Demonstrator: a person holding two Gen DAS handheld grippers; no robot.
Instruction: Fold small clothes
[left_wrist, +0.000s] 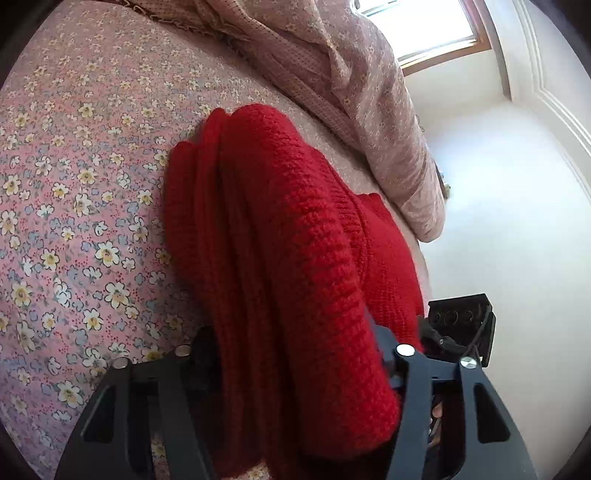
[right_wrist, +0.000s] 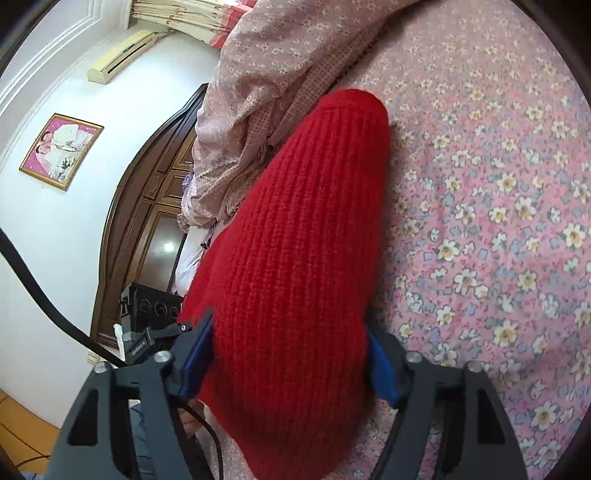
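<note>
- Red knit sweater (left_wrist: 280, 236) hangs bunched over the floral sheet (left_wrist: 74, 184), held up by both grippers.
- Left gripper (left_wrist: 295, 354) is clamped on a thick fold of it.
- Right gripper (right_wrist: 290, 354) pinches another part between its blue pads (right_wrist: 195, 354).
- Pink quilt (right_wrist: 258, 74) lies heaped just behind the sweater.
- Framed picture (right_wrist: 61, 149) hangs on the white wall.

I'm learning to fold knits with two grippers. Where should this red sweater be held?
By its top edge, one gripper at each end, coming from above. The left gripper and right gripper each pinch bunched knit, so the red sweater hangs straight toward the bed.
</note>
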